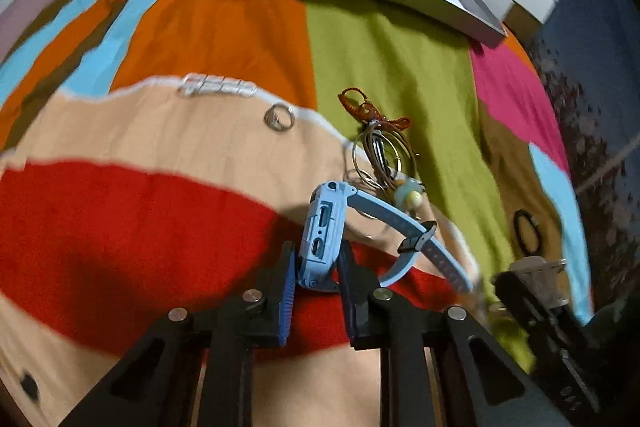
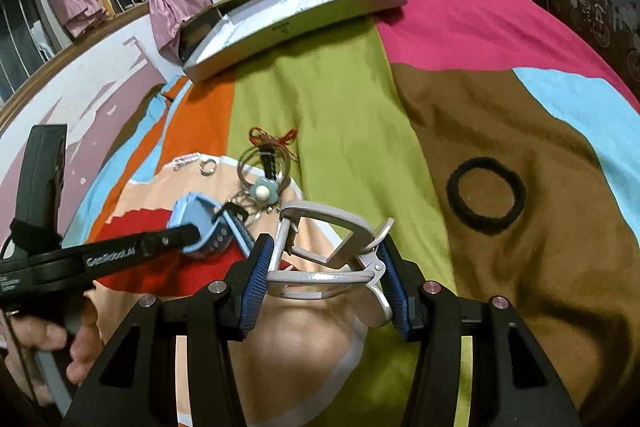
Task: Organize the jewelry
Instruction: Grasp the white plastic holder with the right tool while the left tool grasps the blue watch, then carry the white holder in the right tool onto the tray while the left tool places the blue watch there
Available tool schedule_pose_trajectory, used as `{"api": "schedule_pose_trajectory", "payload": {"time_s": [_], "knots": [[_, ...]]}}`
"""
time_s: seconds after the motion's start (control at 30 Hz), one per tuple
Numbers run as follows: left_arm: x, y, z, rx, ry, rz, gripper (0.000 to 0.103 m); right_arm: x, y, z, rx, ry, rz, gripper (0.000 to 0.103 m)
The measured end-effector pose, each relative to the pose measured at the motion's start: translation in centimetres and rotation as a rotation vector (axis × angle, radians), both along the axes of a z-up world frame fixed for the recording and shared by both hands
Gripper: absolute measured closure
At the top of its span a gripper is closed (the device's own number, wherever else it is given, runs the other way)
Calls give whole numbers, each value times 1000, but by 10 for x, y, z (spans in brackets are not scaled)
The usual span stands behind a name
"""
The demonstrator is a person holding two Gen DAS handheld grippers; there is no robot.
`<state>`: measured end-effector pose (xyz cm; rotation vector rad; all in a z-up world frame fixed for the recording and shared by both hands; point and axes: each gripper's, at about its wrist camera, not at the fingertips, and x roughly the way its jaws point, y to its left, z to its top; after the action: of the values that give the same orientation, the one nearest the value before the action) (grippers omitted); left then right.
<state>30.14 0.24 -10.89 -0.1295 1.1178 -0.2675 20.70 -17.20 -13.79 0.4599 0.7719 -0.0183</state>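
While the left hand-held gripper (image 1: 318,279) pinches a blue watch (image 1: 324,235) at lower centre, only the right wrist view shows the right hand-held gripper (image 2: 324,283) clamped on a grey eyelash curler (image 2: 332,247) and the whole black hair tie (image 2: 486,195) at right.

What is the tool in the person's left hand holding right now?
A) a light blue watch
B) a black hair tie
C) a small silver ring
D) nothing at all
A: the left tool is shut on the light blue watch, gripping its body between both fingers, while the black hair tie and the small silver ring lie loose on the bedspread.
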Motion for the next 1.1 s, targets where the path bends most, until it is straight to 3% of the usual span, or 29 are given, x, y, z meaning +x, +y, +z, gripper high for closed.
{"api": "schedule_pose_trajectory", "payload": {"time_s": [0.17, 0.4, 0.57, 0.73, 0.93, 1.1], "knots": [[-13, -2, -7, 2, 104, 50, 84, -10, -5, 13, 18, -70, 19, 56], [-35, -6, -10, -21, 80, 68, 85, -23, -19, 22, 70, -125, 43, 56], [-73, -30, -13, 61, 83, 72, 85, -29, -26, 28, 95, -146, 37, 56], [-103, -36, -15, -45, 57, 123, 85, -35, -35, 29, 156, -150, 27, 56], [-116, -42, -10, -59, 89, 130, 85, -45, -44, 47, 176, -183, 60, 56], [-119, -41, 6, -97, 35, 148, 85, -37, -40, 79, 135, -226, 161, 56]]}}
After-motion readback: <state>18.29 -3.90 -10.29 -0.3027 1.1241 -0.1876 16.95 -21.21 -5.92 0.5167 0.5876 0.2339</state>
